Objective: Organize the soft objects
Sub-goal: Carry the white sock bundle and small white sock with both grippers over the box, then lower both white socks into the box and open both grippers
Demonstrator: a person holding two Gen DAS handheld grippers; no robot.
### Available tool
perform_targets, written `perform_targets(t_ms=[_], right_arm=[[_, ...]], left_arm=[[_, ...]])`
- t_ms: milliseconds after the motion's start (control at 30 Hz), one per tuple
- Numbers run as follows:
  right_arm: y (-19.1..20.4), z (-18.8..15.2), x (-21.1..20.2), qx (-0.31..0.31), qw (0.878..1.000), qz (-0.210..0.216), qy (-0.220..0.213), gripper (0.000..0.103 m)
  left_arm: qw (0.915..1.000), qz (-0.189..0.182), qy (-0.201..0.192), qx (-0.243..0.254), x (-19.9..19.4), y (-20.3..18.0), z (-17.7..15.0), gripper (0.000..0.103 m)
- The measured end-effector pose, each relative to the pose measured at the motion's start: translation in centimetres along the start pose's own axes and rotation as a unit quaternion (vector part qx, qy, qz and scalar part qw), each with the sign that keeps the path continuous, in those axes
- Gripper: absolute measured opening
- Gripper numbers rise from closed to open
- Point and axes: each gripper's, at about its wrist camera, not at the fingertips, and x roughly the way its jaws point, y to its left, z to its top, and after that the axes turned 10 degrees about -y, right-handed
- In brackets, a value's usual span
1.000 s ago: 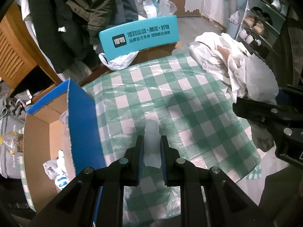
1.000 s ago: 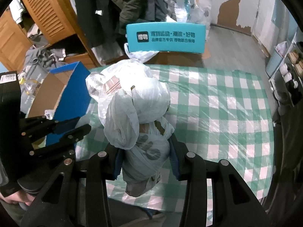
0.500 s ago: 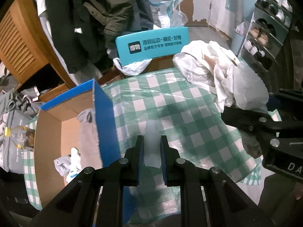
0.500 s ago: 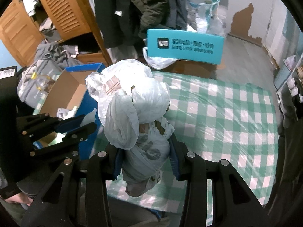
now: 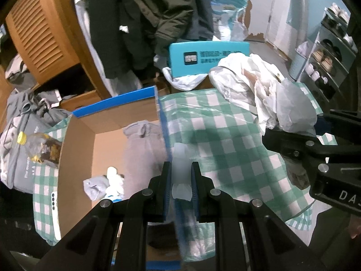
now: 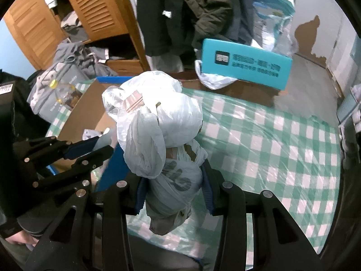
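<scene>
Crinkled white plastic forms the knotted bag bundle, its lumpy lower knot clamped between the right gripper jaws above the green checked tablecloth. The left gripper pinches a thin translucent plastic strip over the blue-edged cardboard box holding soft grey cloth.

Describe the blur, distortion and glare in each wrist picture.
Left wrist view: strong fisheye bending, dark vignetted corners; the white piece in the left hand-held gripper is soft, out of focus. Right wrist view: same curvature; the plastic bag bundle glares white on top; the checked tablecloth shows sheen.
</scene>
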Motion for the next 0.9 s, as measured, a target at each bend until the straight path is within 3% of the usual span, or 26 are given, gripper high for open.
perform_targets(t_ms=[900], right_arm=[[10.8,2.5,6.8,-0.063,0.996,0.046,0.043,0.040]], left_arm=[[0.9931,0.058,0.025,-0.099,0.5,12.0,-4.0,0.016]])
